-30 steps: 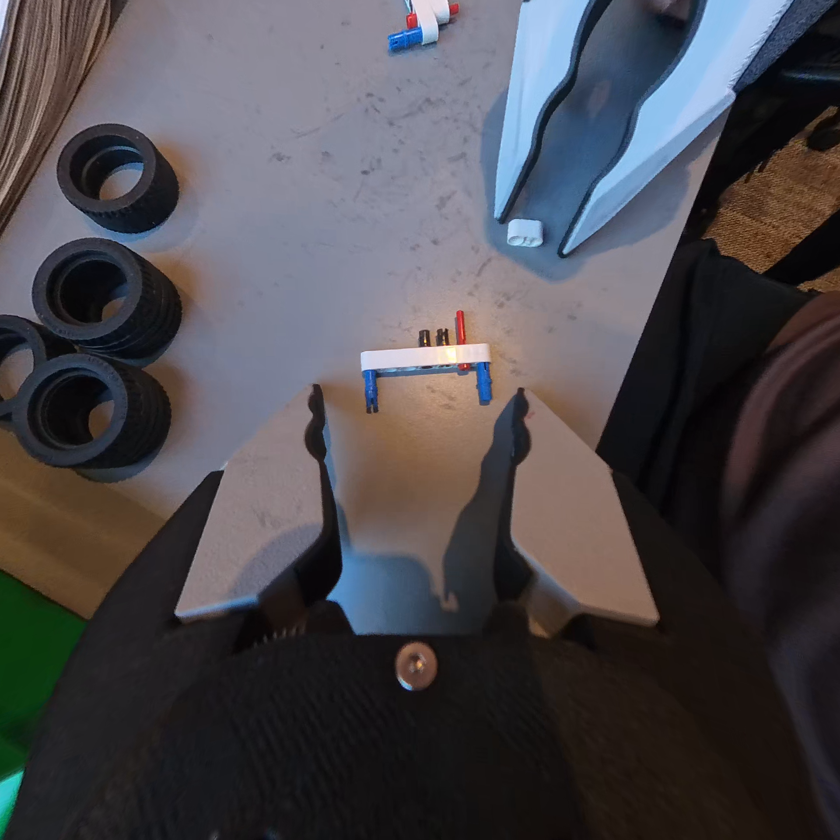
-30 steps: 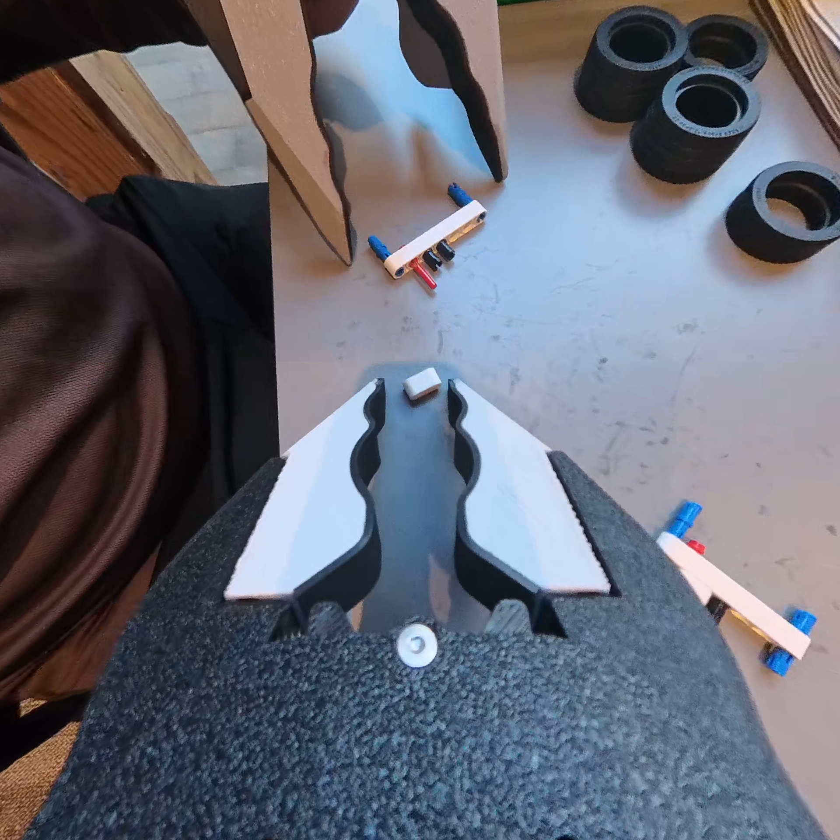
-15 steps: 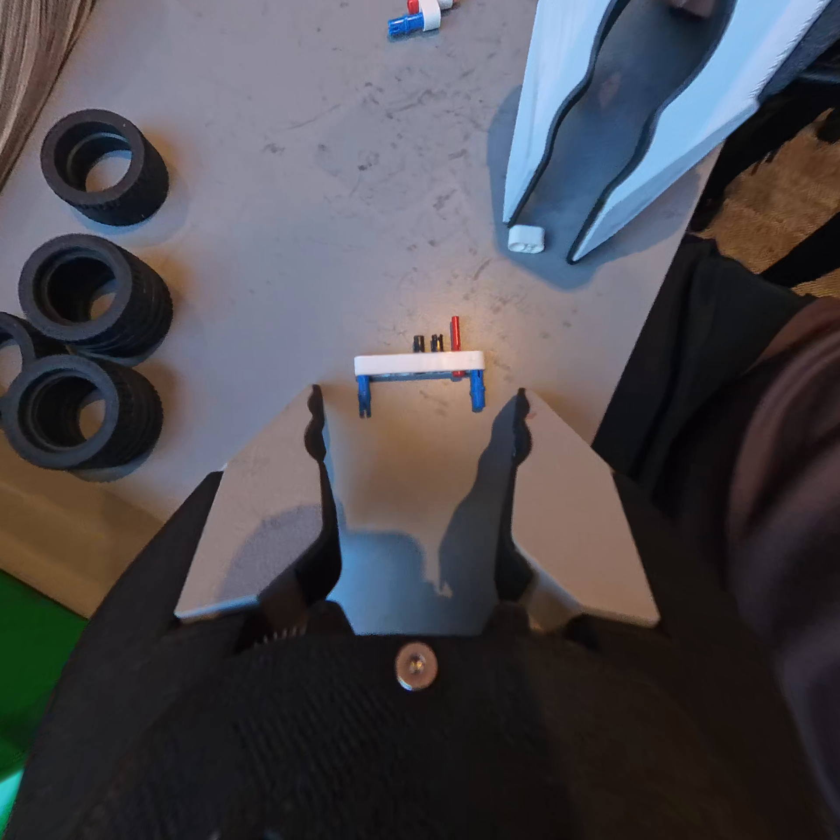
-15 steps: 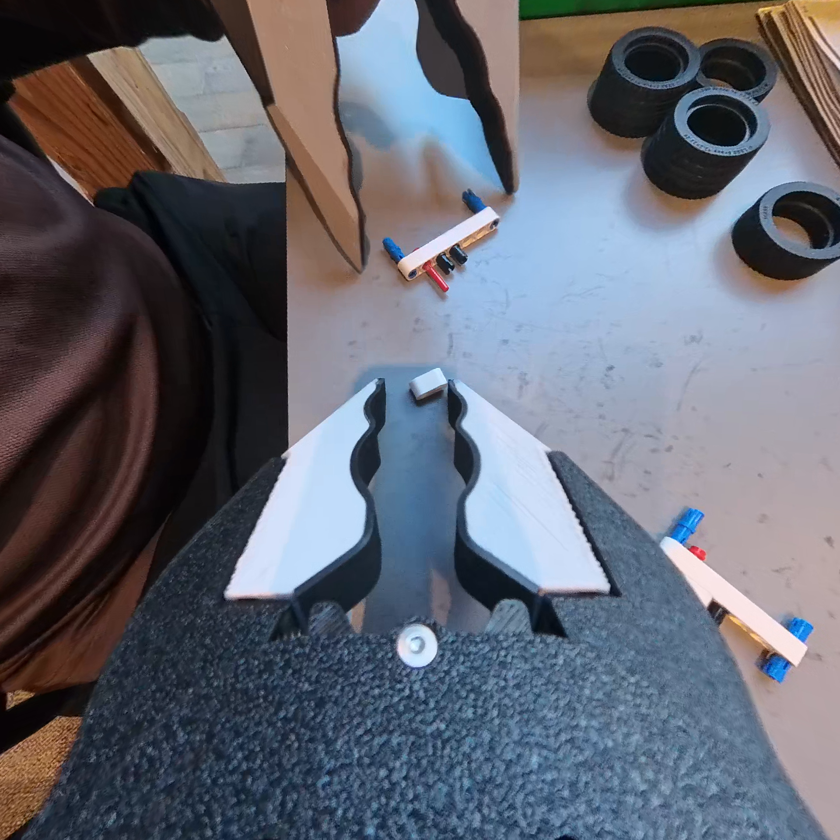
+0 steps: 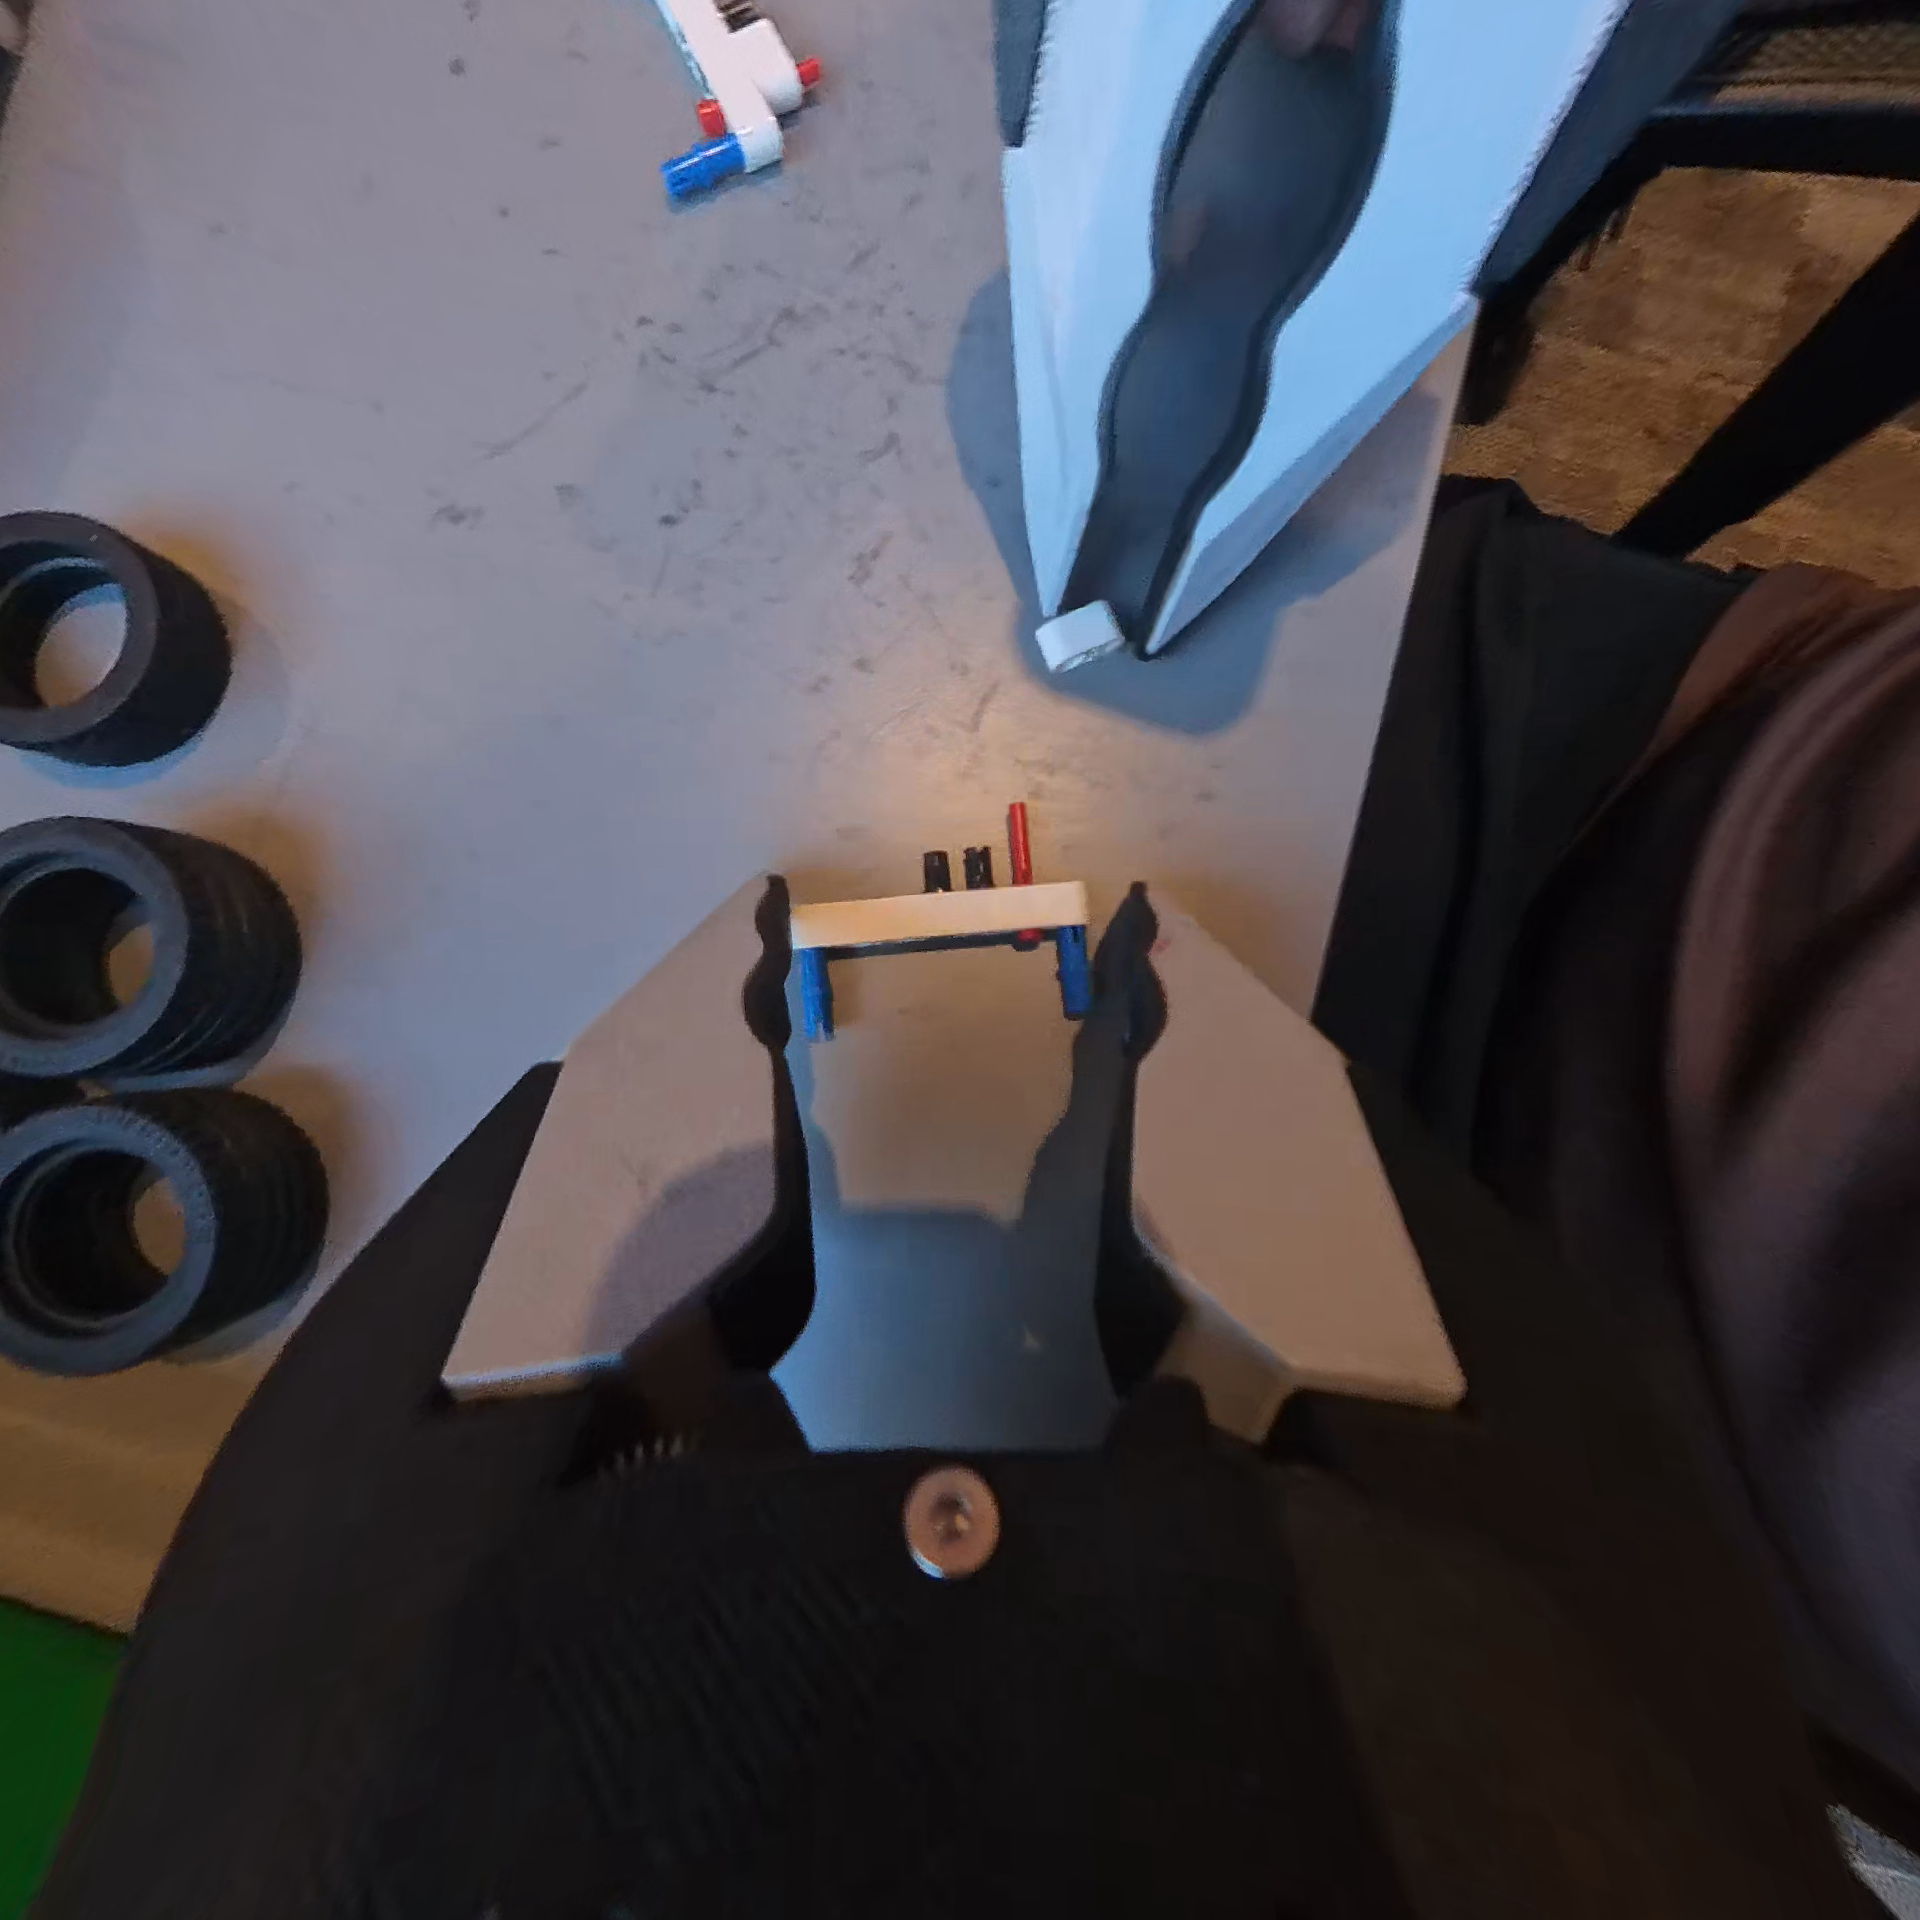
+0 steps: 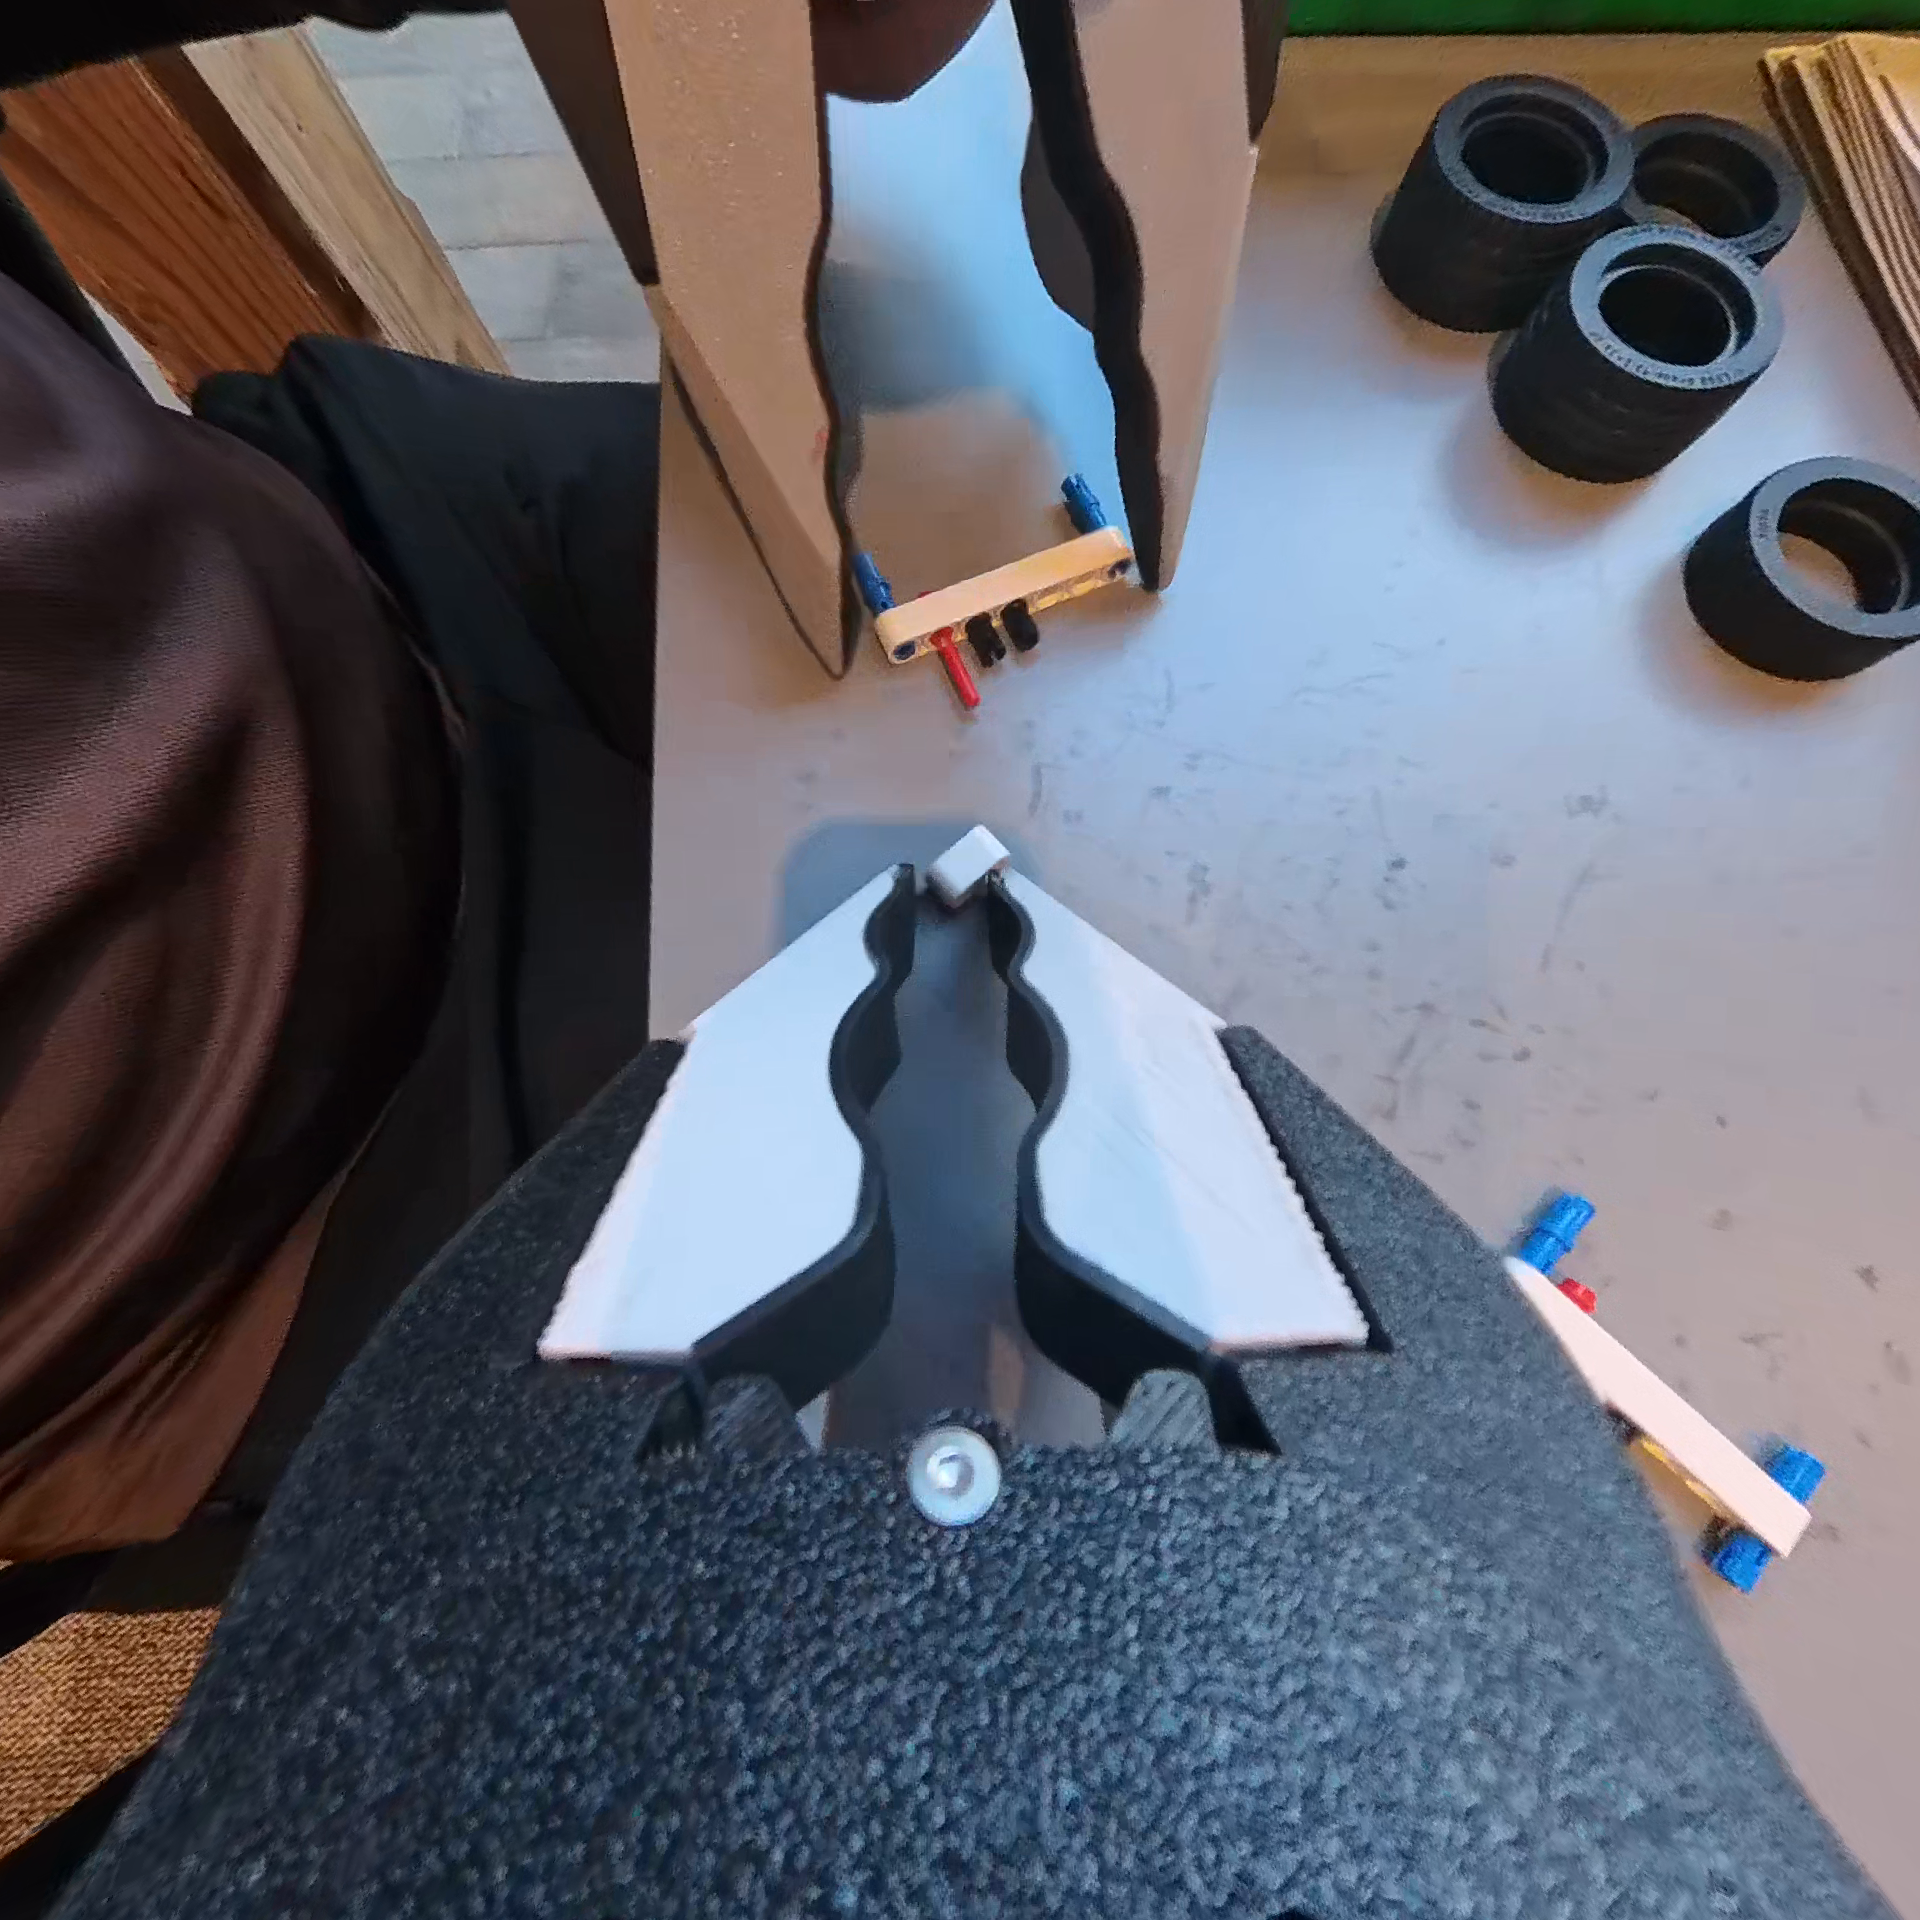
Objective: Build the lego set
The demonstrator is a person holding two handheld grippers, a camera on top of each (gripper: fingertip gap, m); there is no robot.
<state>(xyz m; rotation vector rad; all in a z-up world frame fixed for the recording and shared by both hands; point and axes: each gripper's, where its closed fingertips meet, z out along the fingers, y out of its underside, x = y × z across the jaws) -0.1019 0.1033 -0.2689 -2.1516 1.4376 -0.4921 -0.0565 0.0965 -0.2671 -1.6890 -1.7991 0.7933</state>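
White beam [image 5: 938,916] with blue, black and red pins lies flat at frame centre on the table [image 5: 520,416], left gripper [image 5: 951,914] open and straddling its ends for a lengthwise pinch, right gripper [image 6: 954,883] clamped on small white piece [image 6: 966,860], likely for mating.

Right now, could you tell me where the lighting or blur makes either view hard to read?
Left wrist view: a warm light patch falls around the white beam, edges slightly blurred; right wrist view: the small white piece sits over a dark shadow, still sharp.
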